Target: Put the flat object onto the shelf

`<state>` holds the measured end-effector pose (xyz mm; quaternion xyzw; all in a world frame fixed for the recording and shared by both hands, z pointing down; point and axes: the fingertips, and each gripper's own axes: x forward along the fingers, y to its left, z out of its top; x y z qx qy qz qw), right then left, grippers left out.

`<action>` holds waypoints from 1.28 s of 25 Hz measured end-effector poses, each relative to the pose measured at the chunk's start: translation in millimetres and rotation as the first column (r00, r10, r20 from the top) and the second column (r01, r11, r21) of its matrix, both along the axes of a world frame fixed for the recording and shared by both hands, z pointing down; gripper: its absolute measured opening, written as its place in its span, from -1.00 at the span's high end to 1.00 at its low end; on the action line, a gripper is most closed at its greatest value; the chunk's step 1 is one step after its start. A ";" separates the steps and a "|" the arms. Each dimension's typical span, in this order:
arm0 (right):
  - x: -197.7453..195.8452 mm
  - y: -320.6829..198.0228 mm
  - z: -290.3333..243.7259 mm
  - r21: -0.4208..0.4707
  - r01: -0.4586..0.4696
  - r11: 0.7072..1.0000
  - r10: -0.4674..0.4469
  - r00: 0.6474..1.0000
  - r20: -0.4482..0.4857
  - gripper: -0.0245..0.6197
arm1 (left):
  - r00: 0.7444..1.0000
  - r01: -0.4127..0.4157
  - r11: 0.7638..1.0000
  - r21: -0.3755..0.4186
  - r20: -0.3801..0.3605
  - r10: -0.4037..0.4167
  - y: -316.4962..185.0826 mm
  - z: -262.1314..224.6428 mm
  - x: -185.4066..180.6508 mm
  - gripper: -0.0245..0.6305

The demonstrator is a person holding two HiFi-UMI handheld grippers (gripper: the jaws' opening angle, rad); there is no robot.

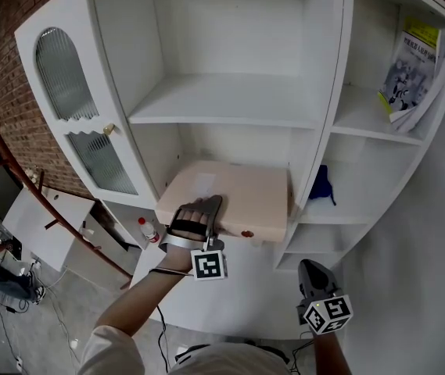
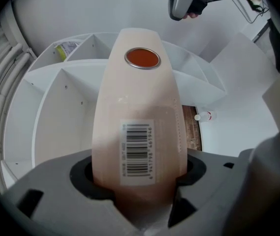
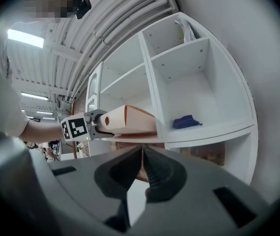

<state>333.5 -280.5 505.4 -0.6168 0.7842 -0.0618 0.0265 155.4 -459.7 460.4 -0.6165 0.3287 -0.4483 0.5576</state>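
The flat object is a pale pink box (image 1: 242,190) with a barcode label (image 2: 137,151) and an orange round sticker (image 2: 142,58). It lies flat in the white shelf unit (image 1: 230,104), in the lower middle compartment, and its near end juts out past the front edge. My left gripper (image 1: 195,213) is shut on that near end, with the box wedged between its jaws (image 2: 139,181). From the side, the box (image 3: 132,121) rests on the shelf board. My right gripper (image 1: 314,276) hangs lower right, apart from the shelf, jaws shut and empty (image 3: 142,166).
A blue cloth (image 1: 321,186) lies in the right compartment beside the box. Magazines (image 1: 410,69) lean in the upper right compartment. The glazed cabinet door (image 1: 73,92) stands open at the left. A small bottle (image 1: 148,229) sits below the box.
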 end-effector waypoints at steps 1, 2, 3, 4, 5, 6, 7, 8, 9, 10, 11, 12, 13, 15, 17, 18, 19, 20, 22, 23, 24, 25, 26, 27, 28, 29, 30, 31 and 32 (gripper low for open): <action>0.9 -0.8 1.4 -0.003 0.001 1.000 -0.001 1.000 0.002 0.83 | 1.000 0.001 1.000 -0.014 0.005 -0.001 -0.7 3.6 1.4 -0.04; 1.8 -1.6 2.9 -0.006 0.001 1.000 -0.001 1.000 0.003 0.83 | 1.000 0.000 1.000 -0.026 0.007 0.000 -0.9 6.8 2.8 -0.04; 2.7 -2.3 4.2 -0.010 0.003 1.000 -0.003 1.000 0.004 0.83 | 1.000 0.000 0.999 -0.037 0.010 0.001 -1.2 9.3 3.7 -0.05; 3.5 -2.9 5.3 -0.014 0.004 1.000 -0.004 1.000 0.006 0.83 | 1.000 0.001 0.999 -0.046 0.014 0.000 -1.7 11.0 4.3 -0.05; 4.4 -3.6 5.9 -0.017 0.005 1.000 -0.005 1.000 0.009 0.83 | 1.000 0.002 0.998 -0.058 0.019 -0.001 -2.6 12.2 5.1 -0.06; 5.5 -4.3 6.2 -0.019 0.006 1.000 -0.005 1.000 0.013 0.83 | 1.000 0.001 0.997 -0.073 0.021 0.000 -3.7 13.3 6.4 -0.07; 6.9 -4.9 6.6 -0.020 0.006 1.000 -0.006 1.000 0.016 0.83 | 1.000 -0.002 0.996 -0.086 0.022 0.004 -5.2 13.6 8.2 -0.08; 8.3 -5.3 6.9 -0.021 0.006 1.000 -0.006 1.000 0.019 0.83 | 1.000 -0.006 0.996 -0.094 0.022 0.008 -6.7 13.3 10.3 -0.10; 9.8 -5.6 7.4 -0.021 0.006 1.000 -0.006 1.000 0.022 0.83 | 1.000 -0.010 0.994 -0.104 0.023 0.013 -7.7 13.8 12.2 -0.12; 11.1 -5.8 7.9 -0.022 0.007 1.000 -0.006 1.000 0.023 0.83 | 1.000 -0.013 0.993 -0.119 0.025 0.016 -7.7 15.5 13.9 -0.13; 12.1 -6.0 8.5 -0.022 0.007 1.000 -0.007 1.000 0.024 0.83 | 0.999 -0.017 0.991 -0.135 0.026 0.020 -7.1 18.3 15.4 -0.16; 12.9 -6.4 9.1 -0.023 0.009 1.000 -0.008 1.000 0.025 0.83 | 0.999 -0.020 0.988 -0.151 0.028 0.025 -6.3 22.2 16.6 -0.18; 13.5 -6.7 9.8 -0.024 0.011 1.000 -0.010 1.000 0.026 0.83 | 0.999 -0.023 0.986 -0.167 0.034 0.029 -5.3 26.9 17.3 -0.19; 15.8 -7.4 11.5 -0.027 0.014 1.000 -0.013 1.000 0.028 0.83 | 0.998 -0.026 0.980 -0.198 0.048 0.036 -3.7 35.8 18.7 -0.24; 19.6 -7.8 13.3 -0.031 0.013 0.999 -0.012 0.999 0.030 0.83 | 0.998 -0.028 0.975 -0.221 0.054 0.041 -2.7 41.5 20.7 -0.26; 21.5 -8.1 14.0 -0.033 0.013 0.999 -0.012 0.999 0.032 0.83 | 0.998 -0.028 0.971 -0.238 0.056 0.042 -2.3 44.2 21.5 -0.26; 23.2 -8.6 14.6 -0.034 0.013 0.999 -0.012 0.999 0.034 0.83 | 0.997 -0.028 0.966 -0.258 0.058 0.044 -1.9 46.9 22.2 -0.27; 24.6 -9.4 15.0 -0.035 0.014 0.999 -0.013 0.999 0.035 0.83 | 0.997 -0.029 0.960 -0.280 0.057 0.047 -1.7 49.0 23.2 -0.28; 26.7 -11.0 15.0 -0.034 0.017 0.999 -0.015 0.999 0.035 0.83 | 0.997 -0.035 0.948 -0.318 0.050 0.054 -1.1 51.2 26.1 -0.30; 27.3 -11.8 14.9 -0.033 0.019 0.999 -0.018 0.999 0.033 0.83 | 0.997 -0.037 0.941 -0.336 0.048 0.056 -0.5 52.0 27.2 -0.31; 27.7 -12.6 14.7 -0.033 0.022 0.999 -0.021 0.999 0.031 0.83 | 0.997 -0.036 0.934 -0.355 0.049 0.057 0.5 52.8 27.4 -0.32; 28.0 -13.2 14.7 -0.034 0.025 0.999 -0.024 0.999 0.029 0.83 | 0.997 -0.035 0.926 -0.377 0.052 0.058 1.6 53.8 27.1 -0.32; 28.5 -13.9 14.7 -0.034 0.028 0.999 -0.027 0.999 0.027 0.83 | 0.997 -0.036 0.915 -0.401 0.052 0.062 3.1 54.6 26.6 -0.32; 29.0 -14.5 14.9 -0.035 0.031 0.999 -0.030 0.999 0.024 0.83 | 0.996 -0.043 0.901 -0.431 0.048 0.070 5.1 55.2 26.8 -0.33; 29.7 -15.0 15.3 -0.036 0.033 0.999 -0.032 0.999 0.022 0.83 | 0.996 -0.058 0.882 -0.467 0.037 0.085 7.9 55.8 28.1 -0.33; 30.3 -15.6 15.8 -0.038 0.034 0.999 -0.033 0.999 0.021 0.83 | 0.995 -0.078 0.862 -0.501 0.020 0.101 10.5 56.1 30.4 -0.33; 30.9 -16.3 16.4 -0.040 0.035 0.999 -0.034 0.999 0.020 0.83 | 0.994 -0.091 0.847 -0.523 0.007 0.112 11.4 55.6 32.3 -0.33; 31.3 -16.9 16.8 -0.042 0.036 0.998 -0.035 0.999 0.019 0.83 | 0.994 -0.095 0.843 -0.530 0.002 0.113 10.0 54.5 33.2 -0.33; 31.3 -17.5 17.1 -0.044 0.038 0.998 -0.037 0.999 0.019 0.83 | 0.994 -0.088 0.847 -0.525 0.008 0.108 6.3 53.5 33.1 -0.33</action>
